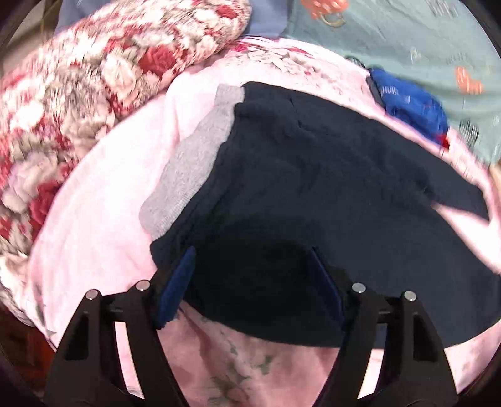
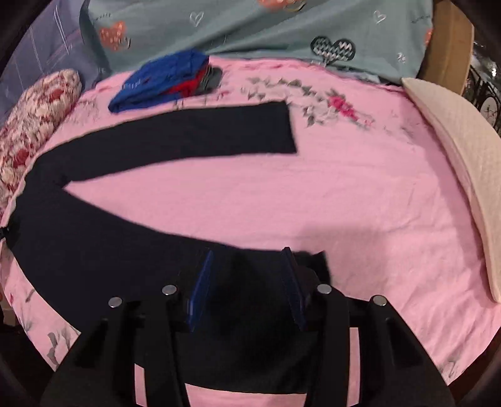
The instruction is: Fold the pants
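Observation:
Dark navy pants lie spread flat on a pink bedsheet, their two legs forming a V. In the left wrist view the waist end shows, with a grey inner waistband turned out. My left gripper is open, its blue pads either side of the waist edge. My right gripper is open over the hem of the near leg. Neither gripper holds cloth.
A red and white floral blanket is bunched at the left. A folded blue and red garment pile lies beyond the pants. A teal heart-print pillow lines the back. A cream cushion sits at the right.

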